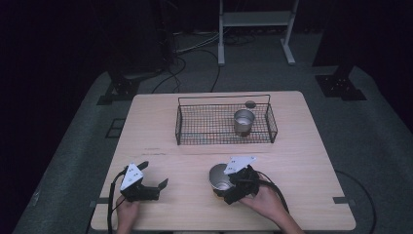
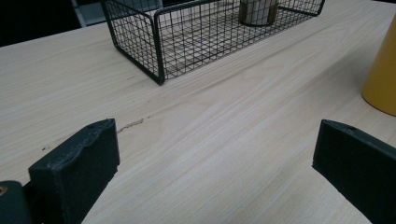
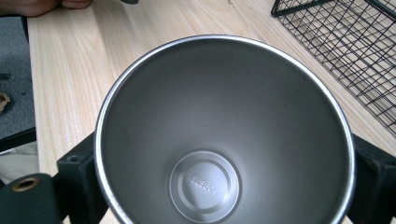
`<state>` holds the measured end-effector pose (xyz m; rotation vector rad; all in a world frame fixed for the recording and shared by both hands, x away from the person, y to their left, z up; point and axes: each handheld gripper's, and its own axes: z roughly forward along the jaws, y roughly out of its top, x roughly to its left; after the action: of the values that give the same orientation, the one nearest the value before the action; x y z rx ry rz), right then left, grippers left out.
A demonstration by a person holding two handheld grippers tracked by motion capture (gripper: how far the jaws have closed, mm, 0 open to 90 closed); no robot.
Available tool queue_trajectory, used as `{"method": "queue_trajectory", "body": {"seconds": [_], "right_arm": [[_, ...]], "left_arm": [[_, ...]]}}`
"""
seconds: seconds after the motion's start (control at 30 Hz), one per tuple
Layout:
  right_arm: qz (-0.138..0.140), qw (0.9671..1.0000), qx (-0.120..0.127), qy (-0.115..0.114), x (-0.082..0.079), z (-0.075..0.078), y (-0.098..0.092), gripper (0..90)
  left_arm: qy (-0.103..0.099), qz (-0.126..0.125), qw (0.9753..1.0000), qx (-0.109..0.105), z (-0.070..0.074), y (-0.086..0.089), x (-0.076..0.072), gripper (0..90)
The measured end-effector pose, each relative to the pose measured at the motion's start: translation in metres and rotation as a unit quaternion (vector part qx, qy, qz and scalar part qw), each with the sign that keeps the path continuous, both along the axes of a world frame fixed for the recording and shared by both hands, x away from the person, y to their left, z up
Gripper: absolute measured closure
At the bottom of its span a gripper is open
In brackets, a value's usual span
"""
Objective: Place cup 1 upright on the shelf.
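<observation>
Steel, smooth and tapering, is what the right gripper [image 1: 233, 187] is clamping: a cup [image 1: 220, 177] standing near the front edge of the desk [image 1: 311, 161], a little right of its middle, with the two jaws pressing on opposite sides of its wall just under the rim, as the right gripper view is showing [image 3: 224, 130]. The cup is widening toward its mouth, and in my judgement that is where the risk is lying: with pads biting on a slick, slanted wall, the cup could be sliding down or twisting out of the grip as it is lifting, then tipping onto the desk or rolling off the front edge. A wire basket [image 1: 180, 124] is sitting toward the back edge with a second cup [image 1: 243, 121] already standing in its right half; if this one is heading there too, it could be catching the front rail on a low pass or knocking the cup inside on the way down. The left gripper [image 1: 155, 181] is resting near the front left corner with its jaws wide apart and nothing between them, so it is offering no support if the cup slips.
</observation>
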<state>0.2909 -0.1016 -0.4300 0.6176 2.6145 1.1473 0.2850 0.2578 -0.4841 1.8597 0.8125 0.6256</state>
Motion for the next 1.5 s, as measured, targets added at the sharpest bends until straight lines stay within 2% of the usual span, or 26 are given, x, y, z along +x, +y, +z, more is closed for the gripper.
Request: {"method": "queue_trajectory", "body": {"seconds": [0.57,0.67,0.97,1.23,1.5], "right_arm": [[0.007,0.9997,-0.016,0.019,0.006,0.01,0.002,9.8],[0.011,0.9997,-0.018,0.015,0.008,0.013,0.002,10.1],[0.015,0.9997,-0.005,0.016,0.013,0.032,-0.003,10.4],[0.015,0.9998,-0.008,0.003,0.022,0.051,-0.008,12.7],[0.003,0.9999,0.006,0.014,0.03,0.057,-0.011,12.7]], "left_arm": [[0.0,-0.001,1.0,-0.001,0.0,0.001,0.0,0.0],[0.0,-0.001,1.0,-0.001,0.0,0.001,0.0,0.0],[0.001,-0.001,1.0,-0.001,0.0,0.001,0.0,0.0],[0.002,0.0,1.0,-0.001,0.0,0.0,0.0,0.0],[0.002,-0.001,1.0,-0.001,0.0,0.0,0.0,0.0]]}}
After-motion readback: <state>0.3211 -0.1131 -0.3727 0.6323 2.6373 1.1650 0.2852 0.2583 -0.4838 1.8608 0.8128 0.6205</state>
